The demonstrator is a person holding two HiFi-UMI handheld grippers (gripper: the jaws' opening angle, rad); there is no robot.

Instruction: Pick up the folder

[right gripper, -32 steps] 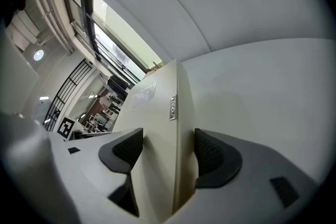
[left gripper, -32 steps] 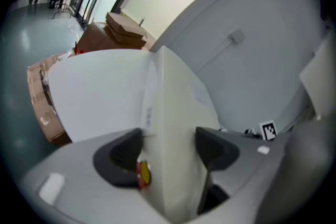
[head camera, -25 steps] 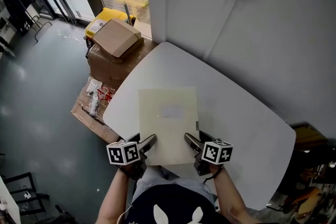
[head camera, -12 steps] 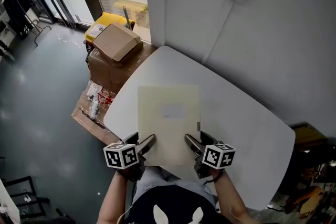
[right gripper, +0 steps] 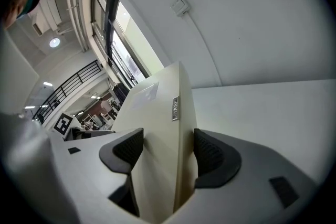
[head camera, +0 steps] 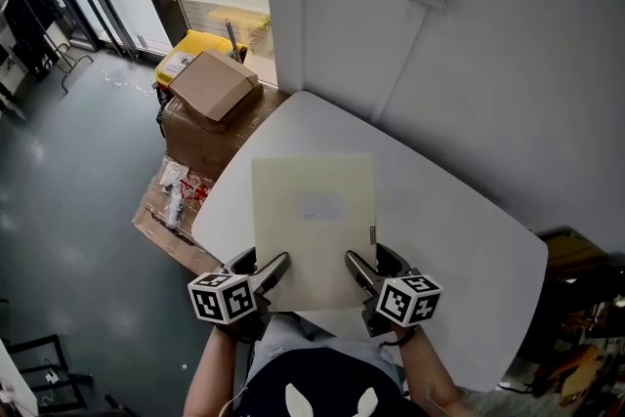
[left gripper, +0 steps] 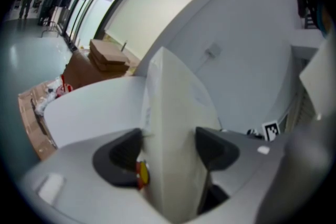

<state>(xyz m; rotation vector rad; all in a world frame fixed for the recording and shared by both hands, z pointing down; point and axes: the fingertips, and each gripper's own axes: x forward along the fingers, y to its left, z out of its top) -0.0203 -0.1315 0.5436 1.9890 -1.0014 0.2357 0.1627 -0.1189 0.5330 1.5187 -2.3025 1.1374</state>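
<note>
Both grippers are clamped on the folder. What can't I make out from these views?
Label on the folder: head view, print too small to read.
Small tag on its edge: right gripper view, lettering blurred.
Table beneath the folder: head view, covered by it.
Folder's near corners: head view, hidden under the left gripper and right gripper.

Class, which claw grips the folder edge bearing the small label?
The right claw, gripping the folder by the edge with the small label; the left claw holds the opposite edge.
</note>
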